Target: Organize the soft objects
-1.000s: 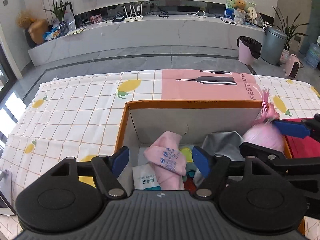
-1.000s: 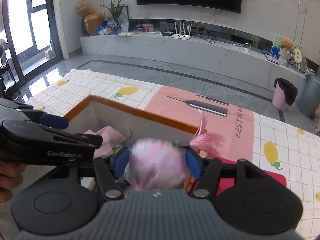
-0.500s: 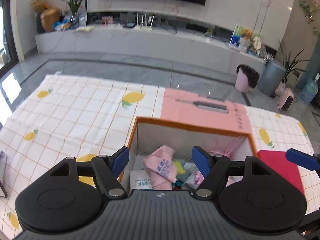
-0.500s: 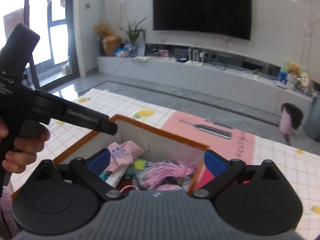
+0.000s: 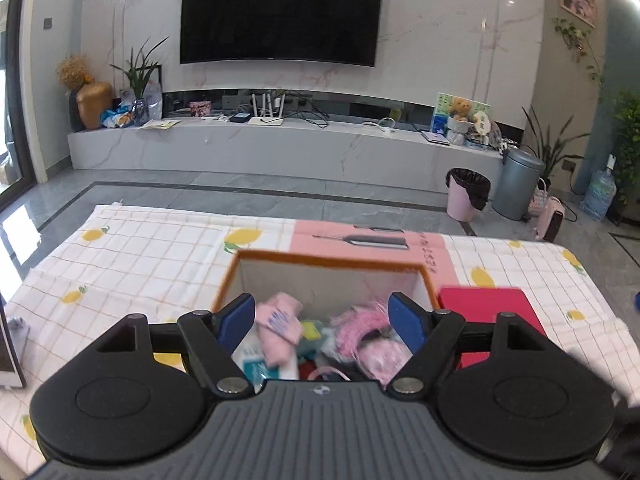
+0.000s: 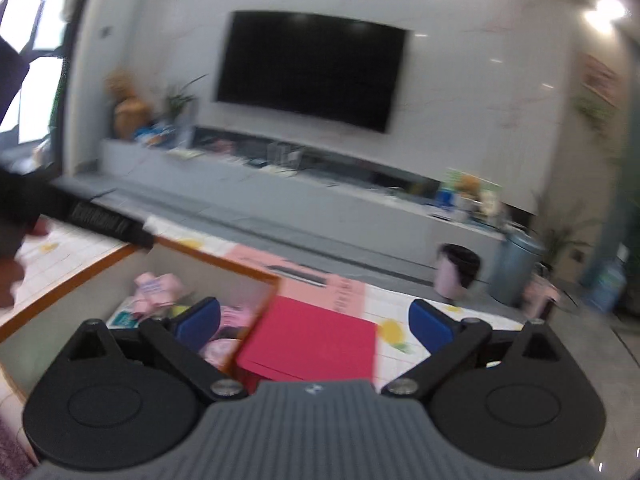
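Soft things, a pink cloth (image 5: 276, 326) and a pink tassel toy (image 5: 362, 320) among them, lie in the orange-rimmed box (image 5: 328, 258) on the table. The left gripper (image 5: 322, 320) and right gripper (image 6: 314, 322) both gape wide, empty, above it.

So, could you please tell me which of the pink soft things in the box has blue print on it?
The folded pink cloth toward the left of the orange-rimmed box; the other pink item, on the right, is fluffy with fringed strands and shows no print.

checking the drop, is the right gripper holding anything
No, the right gripper stands wide open with nothing between its pads.
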`<state>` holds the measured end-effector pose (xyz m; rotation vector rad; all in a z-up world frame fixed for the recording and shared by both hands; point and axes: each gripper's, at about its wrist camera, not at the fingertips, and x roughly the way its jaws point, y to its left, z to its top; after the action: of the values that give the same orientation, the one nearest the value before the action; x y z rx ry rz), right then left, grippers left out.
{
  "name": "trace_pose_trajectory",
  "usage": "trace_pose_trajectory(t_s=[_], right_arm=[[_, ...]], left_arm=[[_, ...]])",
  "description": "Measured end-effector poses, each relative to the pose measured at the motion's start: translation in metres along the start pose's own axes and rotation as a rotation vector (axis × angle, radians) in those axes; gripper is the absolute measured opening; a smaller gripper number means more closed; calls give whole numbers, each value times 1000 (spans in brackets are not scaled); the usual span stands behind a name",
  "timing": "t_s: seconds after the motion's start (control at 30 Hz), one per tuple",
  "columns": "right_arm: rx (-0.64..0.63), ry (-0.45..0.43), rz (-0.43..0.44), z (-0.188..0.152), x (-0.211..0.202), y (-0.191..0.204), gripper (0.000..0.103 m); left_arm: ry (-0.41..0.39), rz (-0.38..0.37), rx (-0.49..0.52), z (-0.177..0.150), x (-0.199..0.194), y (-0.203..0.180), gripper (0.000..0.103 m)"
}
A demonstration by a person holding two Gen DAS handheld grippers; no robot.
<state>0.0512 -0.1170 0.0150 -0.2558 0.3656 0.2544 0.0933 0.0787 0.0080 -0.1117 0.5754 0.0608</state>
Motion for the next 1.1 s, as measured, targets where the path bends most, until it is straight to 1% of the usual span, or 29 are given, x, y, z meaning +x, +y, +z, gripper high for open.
trace_pose_trajectory(t_s=[0.07, 0.17, 0.23, 0.37, 0.47, 0.53, 0.7, 0.9, 1.1], right_arm=[[66, -16, -25, -9, -10, -11, 98], [124, 16, -23, -22, -15, -21, 98], [135, 43, -9, -32, -15, -21, 98], [102, 71, 18, -44, -12, -8, 98], [102, 76, 38, -47, -11, -2, 98], [105, 74, 49, -50, -11, 0, 98], [119, 87, 47, -52, -7, 0, 98], [177, 80, 39, -50, -8, -8, 98], [207, 82, 49, -50, -8, -12, 98]], left_arm=[[-24, 12, 25, -14, -2, -10, 89], [-51, 27, 35, -26, -4, -19, 89], [-67, 28, 16, -30, -6, -21, 89], [-78, 40, 25, -32, -6, -23, 89], [-93, 39, 37, -36, -7, -25, 89], [-97, 20, 67, -38, -8, -28, 89], [-104, 8, 101, -44, -9, -36, 89], [-91, -14, 117, -50, -8, -42, 89], [-104, -17, 134, -53, -13, -47, 89]])
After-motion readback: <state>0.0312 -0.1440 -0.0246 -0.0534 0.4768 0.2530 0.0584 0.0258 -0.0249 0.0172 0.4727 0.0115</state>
